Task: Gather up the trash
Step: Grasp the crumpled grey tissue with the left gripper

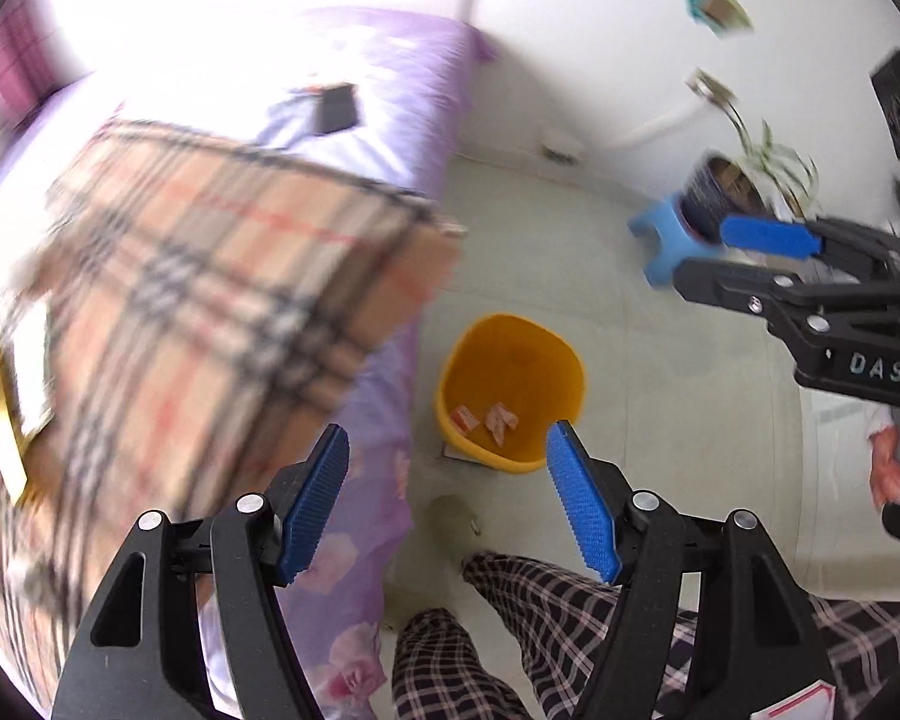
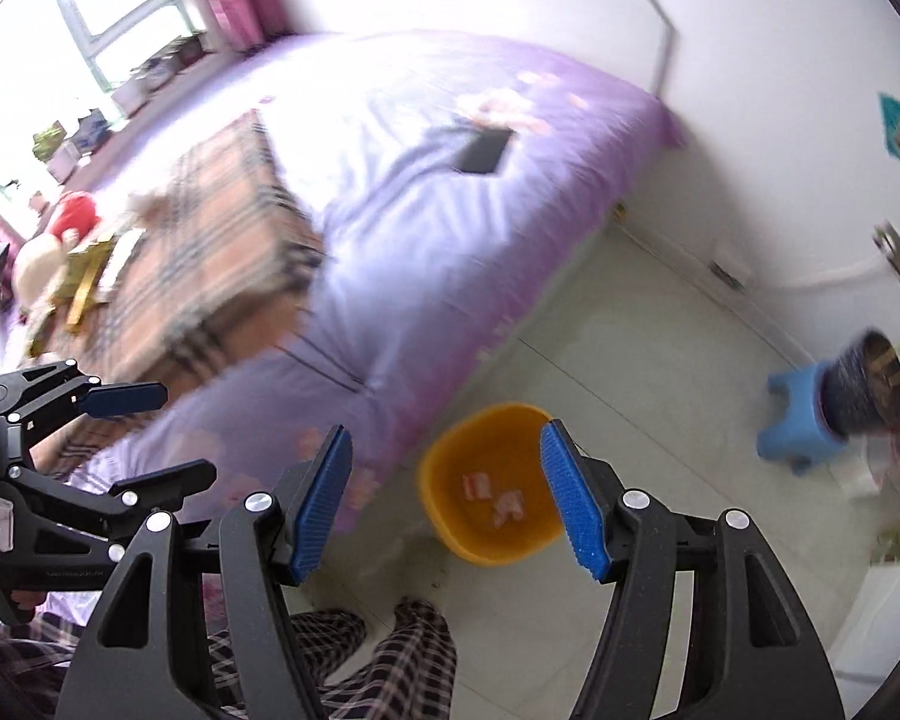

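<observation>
Two sets of tongs hang wide open and empty above a yellow bin on the floor.

From the left wrist camera, the left tongs point(image 1: 450, 495) frame the yellow bin point(image 1: 555, 369) at twelve o'clock, with nothing between the blue pads; two pinkish scraps of trash point(image 1: 501, 418) lie on its bottom. The right tongs point(image 2: 447, 492) hold nothing either. A purple bed point(image 2: 450, 228) stands at ten o'clock of the bin, a blue stool point(image 2: 801, 417) at three o'clock.

Smooth orange plastic bin point(image 1: 510, 360)
</observation>
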